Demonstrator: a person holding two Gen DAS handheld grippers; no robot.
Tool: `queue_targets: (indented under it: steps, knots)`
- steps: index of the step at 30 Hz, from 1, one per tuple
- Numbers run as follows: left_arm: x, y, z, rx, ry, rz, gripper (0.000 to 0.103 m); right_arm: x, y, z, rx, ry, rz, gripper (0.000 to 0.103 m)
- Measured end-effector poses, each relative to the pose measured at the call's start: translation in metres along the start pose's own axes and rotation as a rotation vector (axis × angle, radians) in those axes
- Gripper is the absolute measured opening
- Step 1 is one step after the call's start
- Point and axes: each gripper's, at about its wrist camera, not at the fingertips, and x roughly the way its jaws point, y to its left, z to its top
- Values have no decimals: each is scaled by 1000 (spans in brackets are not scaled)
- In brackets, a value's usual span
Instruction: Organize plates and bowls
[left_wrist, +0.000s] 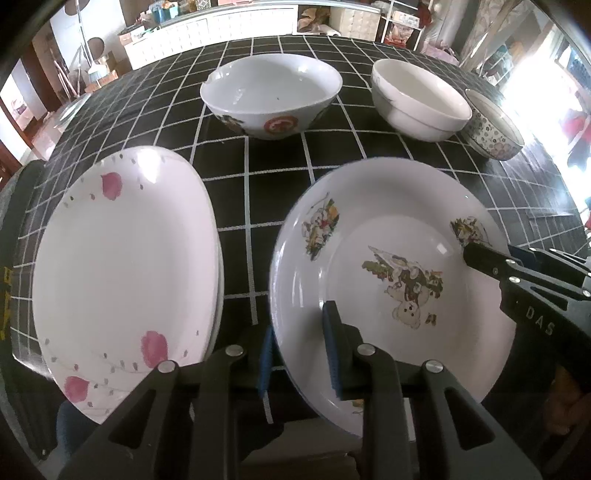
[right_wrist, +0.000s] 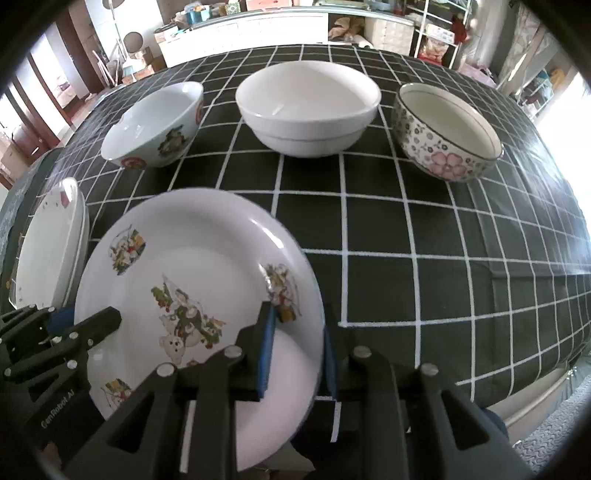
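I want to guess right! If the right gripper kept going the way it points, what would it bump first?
Probably the cartoon plate: the right gripper straddles its rim, so the rim sits between the fingers, with the checked tablecloth below.

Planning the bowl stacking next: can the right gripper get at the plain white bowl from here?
Probably yes, once free: the right gripper straddles the cartoon plate's rim, and bare cloth lies before the white bowl.

Three bowls stand in a row at the rear of the table (right_wrist: 406, 229): the picture bowl (right_wrist: 153, 127) at left, the plain bowl (right_wrist: 308, 110) in the middle, the flower bowl (right_wrist: 445, 133) at right. In front of them, the bear plate (right_wrist: 177, 258) lies right of the petal plate (left_wrist: 122, 273). The left claw (left_wrist: 297, 354) and right claw (right_wrist: 299, 350) straddle opposite rims of the bear plate.
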Motion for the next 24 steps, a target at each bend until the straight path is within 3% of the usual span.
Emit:
queue_targets:
  steps: [11, 17, 24]
  knots:
    - [-59, 21, 6, -11, -112, 19, 22, -48, 15, 13, 12, -81, 35, 28]
    - [-88, 60, 6, -62, -150, 40, 22, -69, 51, 27, -38, -131, 64, 28]
    - [-101, 114, 1, -134, -153, 92, 22, -58, 98, 40, -102, -115, 108, 28]
